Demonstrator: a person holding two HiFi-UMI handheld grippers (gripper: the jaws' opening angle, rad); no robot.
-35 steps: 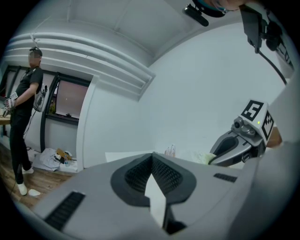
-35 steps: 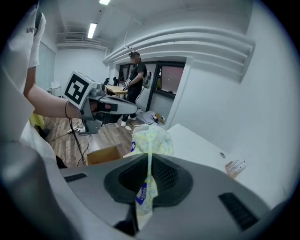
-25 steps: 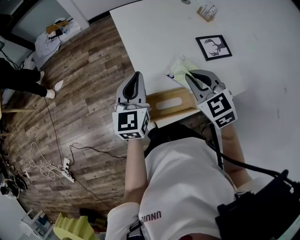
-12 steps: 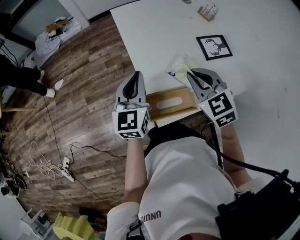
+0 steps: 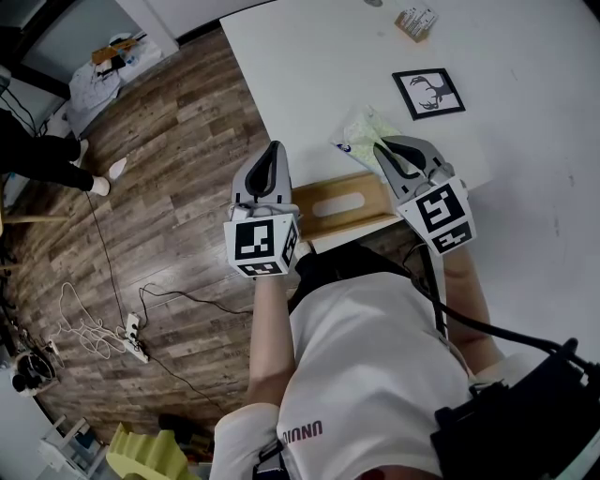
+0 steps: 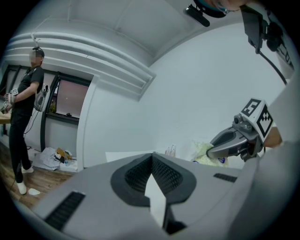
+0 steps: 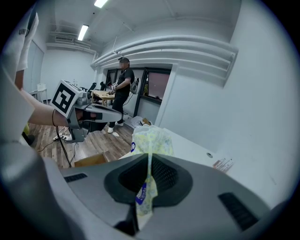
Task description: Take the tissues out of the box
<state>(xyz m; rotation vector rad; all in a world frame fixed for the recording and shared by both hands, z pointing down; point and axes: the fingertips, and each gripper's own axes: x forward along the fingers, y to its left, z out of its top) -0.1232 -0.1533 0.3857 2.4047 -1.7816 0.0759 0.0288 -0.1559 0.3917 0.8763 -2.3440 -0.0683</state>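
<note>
"At the near edge of the surface, how much room was there?"

"Plenty beyond it. The wooden box lay along that edge with its oval slot facing up. The white top past it was bare as far as a framed deer picture and a small item near the far edge, too small to make out. To the left, the edge dropped straight to the wood floor."

"And the tissues?"

"Out of the box. The tissue packet, pale yellow-green with a blue mark, sat just beyond the box's right end. The right tongs pinched it by one edge, and its free end stood up past the tips. Whether it rested on the surface I could not tell."

"How were the arms held?"

"Both forearms reached forward from the body, with the tongs pointing away and a little upward. The left tongs were pressed together just left of the box, by the surface's side edge. Whether they touched the box I could not tell. The box lay between the two tongs."

"The room?"

"White walls, a dark window, and a person in black standing well behind. Cables and a power strip lay on the floor."
</note>
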